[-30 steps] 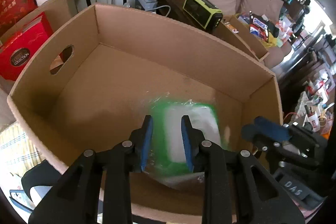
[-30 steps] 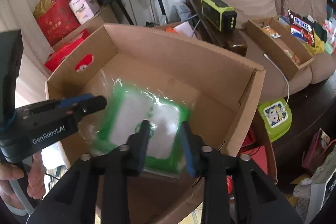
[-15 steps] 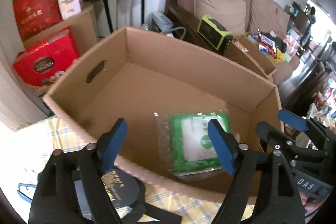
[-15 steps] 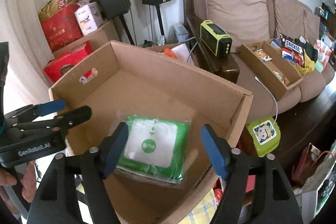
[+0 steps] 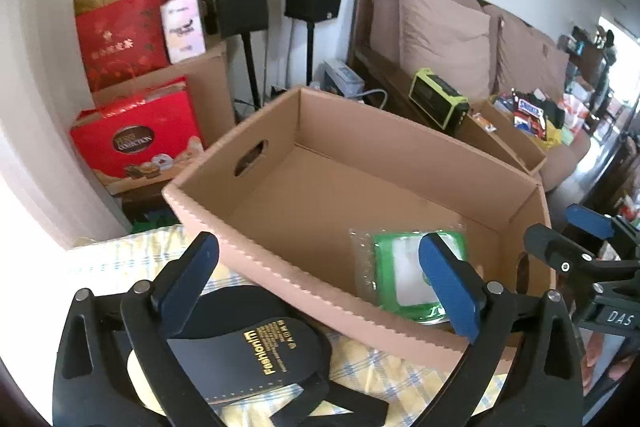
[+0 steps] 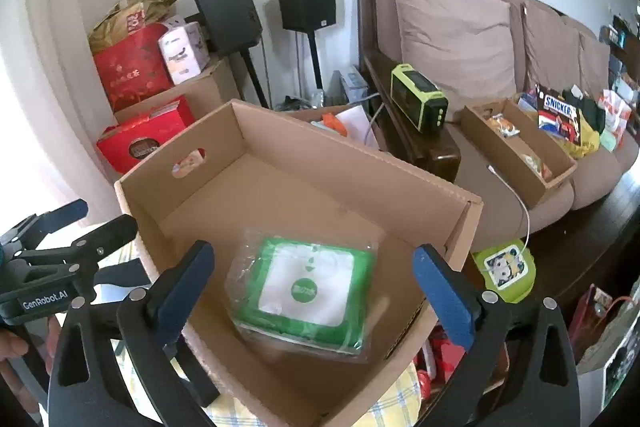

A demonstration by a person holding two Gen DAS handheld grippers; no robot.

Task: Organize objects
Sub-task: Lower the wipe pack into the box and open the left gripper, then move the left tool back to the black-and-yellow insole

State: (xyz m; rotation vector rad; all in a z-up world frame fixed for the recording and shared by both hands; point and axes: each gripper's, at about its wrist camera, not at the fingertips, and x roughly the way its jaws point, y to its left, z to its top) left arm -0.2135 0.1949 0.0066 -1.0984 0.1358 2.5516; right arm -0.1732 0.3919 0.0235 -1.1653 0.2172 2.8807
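Both grippers – left (image 5: 324, 279), right (image 6: 316, 291) – gape; "Fashionim" insole (image 5: 256, 343) beside box (image 5: 360, 131)

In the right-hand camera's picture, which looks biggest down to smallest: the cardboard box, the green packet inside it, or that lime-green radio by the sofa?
1. cardboard box
2. green packet
3. lime-green radio, though it sits farther away, so its true size is unsure.

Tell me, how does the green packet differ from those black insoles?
The green packet lies inside the cardboard box; the black insoles lie outside it on the checked cloth. The green packet is squarish and wrapped in clear plastic; the black insoles are long, foot-shaped and unwrapped, with gold lettering. Both lie flat, and neither the left gripper nor the right gripper holds either.
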